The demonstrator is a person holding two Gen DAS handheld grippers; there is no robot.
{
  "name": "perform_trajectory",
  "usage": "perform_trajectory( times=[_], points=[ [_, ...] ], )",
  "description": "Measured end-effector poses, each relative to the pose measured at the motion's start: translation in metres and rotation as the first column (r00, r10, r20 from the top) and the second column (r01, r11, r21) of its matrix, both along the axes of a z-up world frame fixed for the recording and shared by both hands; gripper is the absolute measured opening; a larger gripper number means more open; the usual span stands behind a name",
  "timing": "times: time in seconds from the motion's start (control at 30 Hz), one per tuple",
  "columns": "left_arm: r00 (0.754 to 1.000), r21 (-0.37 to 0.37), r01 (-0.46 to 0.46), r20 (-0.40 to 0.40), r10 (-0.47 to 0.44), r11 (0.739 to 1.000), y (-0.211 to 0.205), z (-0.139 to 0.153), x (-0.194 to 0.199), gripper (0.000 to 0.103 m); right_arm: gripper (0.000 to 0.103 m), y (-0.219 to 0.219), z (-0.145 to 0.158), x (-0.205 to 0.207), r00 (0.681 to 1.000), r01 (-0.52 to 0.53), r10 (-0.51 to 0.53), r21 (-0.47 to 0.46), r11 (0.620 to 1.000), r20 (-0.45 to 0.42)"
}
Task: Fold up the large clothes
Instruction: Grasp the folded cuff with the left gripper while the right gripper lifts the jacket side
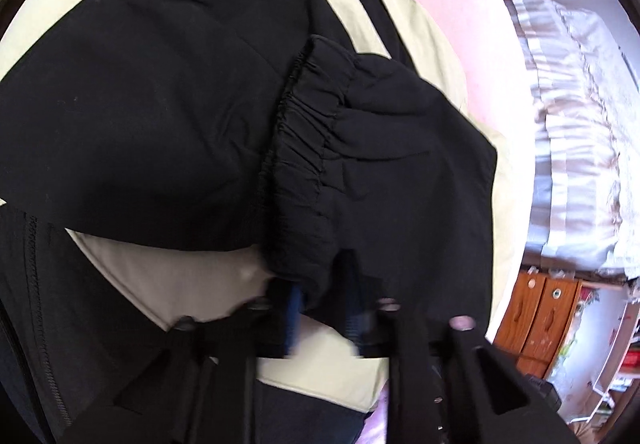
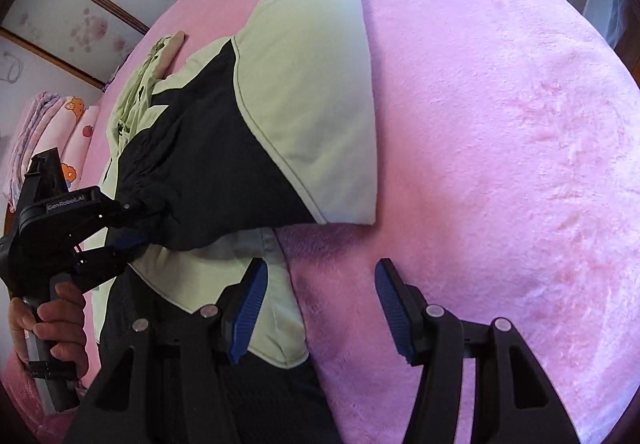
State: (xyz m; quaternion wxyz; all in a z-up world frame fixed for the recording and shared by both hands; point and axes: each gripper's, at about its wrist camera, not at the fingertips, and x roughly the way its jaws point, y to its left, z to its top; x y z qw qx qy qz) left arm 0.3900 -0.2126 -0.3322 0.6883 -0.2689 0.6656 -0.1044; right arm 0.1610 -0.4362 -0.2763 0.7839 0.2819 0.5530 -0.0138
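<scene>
Black and pale green jacket (image 2: 256, 132) spread on pink bed (image 2: 500, 124), left gripper (image 2: 132, 232) jaws pinched on the black elastic sleeve cuff (image 1: 308, 164), right gripper (image 2: 320, 308) jaws wide apart, empty, just above the jacket's green edge and bed cover.

Left gripper (image 2: 134, 240) is pinching the black elastic cuff (image 2: 150, 200) of the green-and-black jacket (image 2: 304, 132) on the pink blanket (image 2: 500, 124); right gripper (image 2: 320, 304) hangs wide open.
</scene>
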Motion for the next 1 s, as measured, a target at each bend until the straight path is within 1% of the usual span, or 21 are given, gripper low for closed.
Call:
perform_trajectory(
  times=[0.1,0.27,0.4,0.47,0.6,0.67,0.7,0.73,0.8,0.87,0.9,0.93,1.0],
  points=[
    [0.999,-0.011,-0.038,0.034,0.038,0.999,-0.004,0.008,0.000,0.006,0.056,0.003,-0.003,0.008,1.000,-0.015,0.015,0.010,1.000,0.017],
    [0.986,-0.009,-0.066,0.152,0.067,0.998,-0.010,0.038,0.005,0.004,0.056,0.006,-0.007,0.023,0.999,-0.012,0.010,0.030,0.999,0.053],
    [0.957,-0.005,-0.094,0.275,0.091,0.996,-0.008,0.074,0.013,0.003,0.056,0.009,-0.009,0.038,0.997,-0.008,0.006,0.026,1.000,0.074],
    [0.945,-0.006,-0.090,0.314,0.088,0.996,-0.006,0.087,0.017,0.003,0.056,0.012,-0.011,0.043,0.996,-0.008,0.006,0.022,1.000,0.086],
    [0.927,0.001,-0.076,0.367,0.070,0.997,-0.009,0.108,0.022,0.003,0.056,0.021,-0.011,0.055,0.993,-0.024,0.023,0.003,1.000,0.114],
    [0.912,0.010,-0.083,0.404,0.072,0.997,-0.007,0.120,0.022,0.003,0.056,0.026,-0.010,0.063,0.992,-0.028,0.028,-0.005,1.000,0.120],
    [0.908,0.008,-0.084,0.413,0.073,0.996,0.009,0.124,0.021,0.003,0.054,0.028,-0.010,0.066,0.992,-0.030,0.030,-0.004,1.000,0.126],
    [0.900,0.007,-0.094,0.428,0.082,0.996,0.014,0.130,0.021,0.003,0.052,0.030,-0.010,0.070,0.991,-0.029,0.028,0.002,1.000,0.131],
    [0.889,-0.001,-0.113,0.447,0.102,0.994,0.042,0.141,0.021,0.003,0.043,0.033,-0.013,0.078,0.992,-0.021,0.021,0.004,1.000,0.122],
    [0.875,0.000,-0.142,0.468,0.125,0.990,0.061,0.151,0.026,0.003,0.037,0.035,-0.014,0.083,0.994,-0.018,0.020,-0.010,1.000,0.111],
    [0.865,0.001,-0.159,0.482,0.138,0.987,0.071,0.157,0.027,0.003,0.034,0.035,-0.015,0.084,0.994,-0.017,0.018,-0.016,1.000,0.105],
    [0.856,-0.006,-0.176,0.492,0.156,0.984,0.081,0.162,0.028,0.003,0.034,0.035,-0.015,0.083,0.995,-0.014,0.016,-0.020,1.000,0.104],
    [0.846,-0.019,-0.206,0.500,0.188,0.978,0.098,0.168,0.032,0.003,0.023,0.037,-0.013,0.082,0.994,-0.011,0.015,-0.034,0.999,0.110]
  ],
)
